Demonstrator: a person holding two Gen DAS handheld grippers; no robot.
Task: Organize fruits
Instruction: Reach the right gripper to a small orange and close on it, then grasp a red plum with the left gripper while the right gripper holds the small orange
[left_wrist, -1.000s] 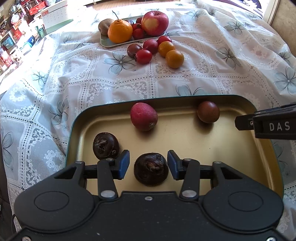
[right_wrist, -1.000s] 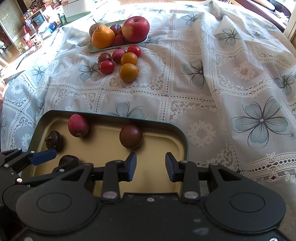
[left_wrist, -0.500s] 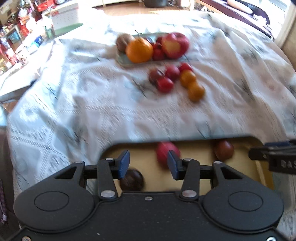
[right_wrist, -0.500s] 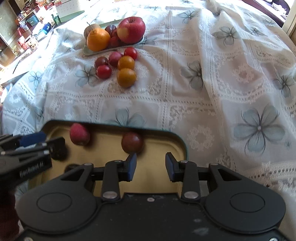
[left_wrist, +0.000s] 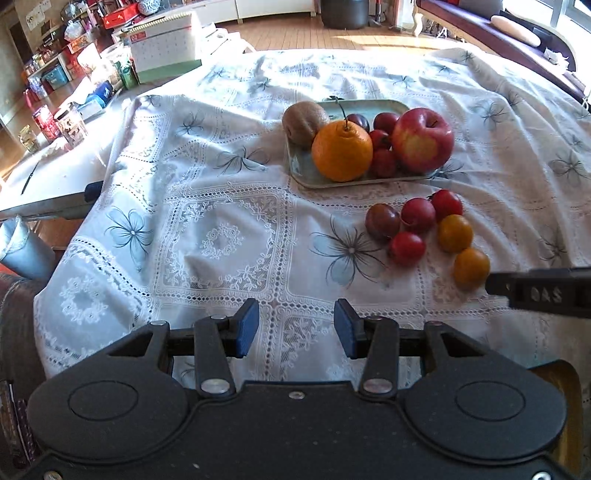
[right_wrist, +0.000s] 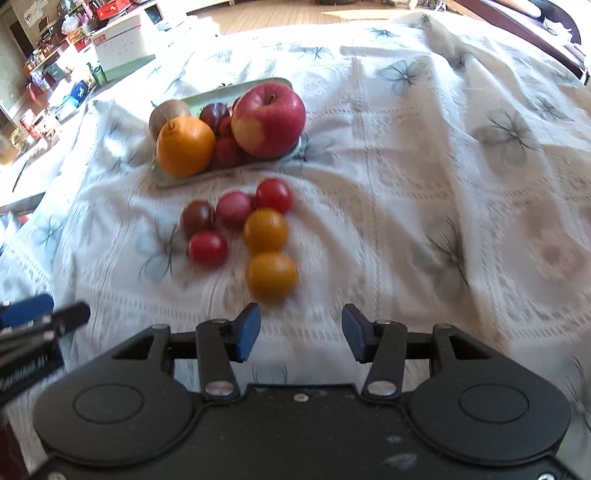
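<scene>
Tomatoes: six loose on tablecloth, frame centre; nearest yellow tomato (right_wrist: 271, 275) just above right tongs (right_wrist: 300, 334). Likely light, smooth, bruisable: pinch gently across widest middle. Both tongs, left tongs (left_wrist: 296, 328) included, gape empty.

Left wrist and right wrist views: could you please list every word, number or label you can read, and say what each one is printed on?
"DAS": raised letters on the black arm of the right gripper, seen at the right edge of the left wrist view.
"02": small red tab on the white desk calendar with green base; its grid numbers are too small to read.
White lettering on the black left gripper body, right wrist view: too blurred to read.
Shelf packaging: unreadable.
</scene>
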